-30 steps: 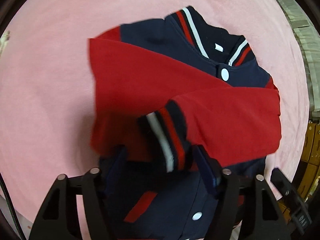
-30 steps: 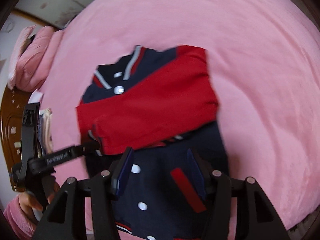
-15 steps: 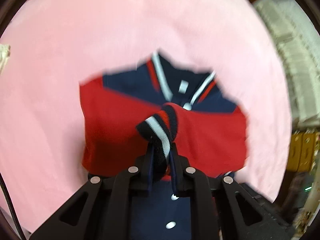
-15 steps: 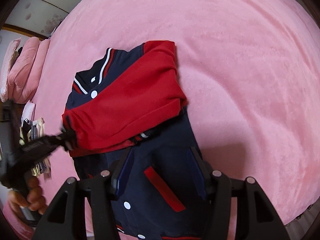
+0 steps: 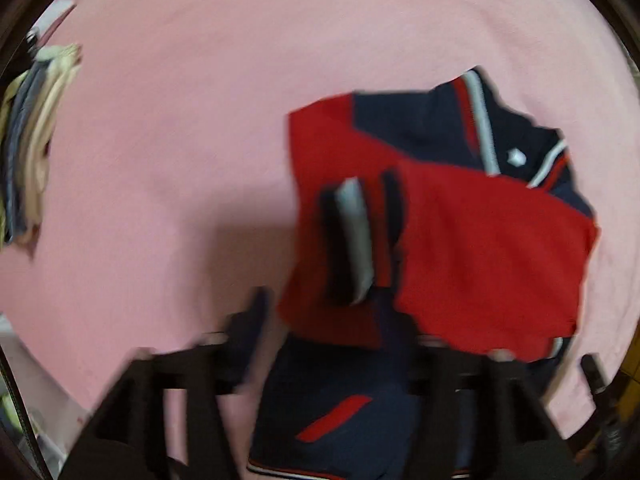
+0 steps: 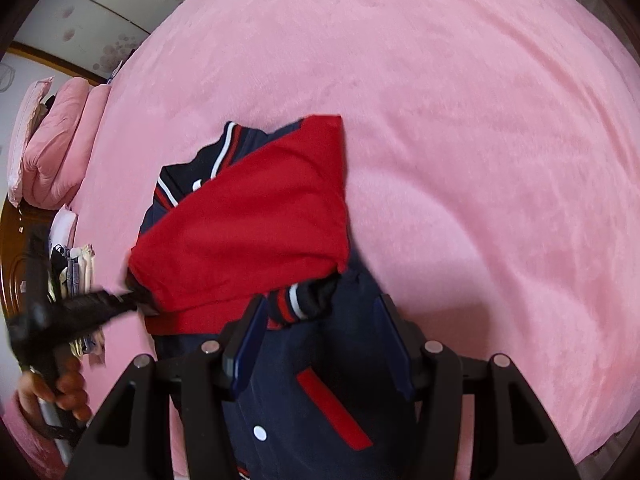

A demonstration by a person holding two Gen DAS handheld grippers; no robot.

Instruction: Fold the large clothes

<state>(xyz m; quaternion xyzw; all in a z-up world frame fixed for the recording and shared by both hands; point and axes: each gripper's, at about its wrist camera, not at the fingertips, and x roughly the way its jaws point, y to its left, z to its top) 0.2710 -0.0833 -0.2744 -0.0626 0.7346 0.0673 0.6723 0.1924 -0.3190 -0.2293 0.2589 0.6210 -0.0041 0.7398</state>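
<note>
Jacket (image 6: 248, 236) amid broad pink blanket (image 6: 460, 120)

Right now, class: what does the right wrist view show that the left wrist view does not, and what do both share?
Only the right wrist view shows the person's hand gripping the left gripper, and the folded pink bedding. Only the left wrist view shows the striped cuff lying on top of the red sleeves. Both show the jacket on the pink blanket.

No legible text, label or number
</note>
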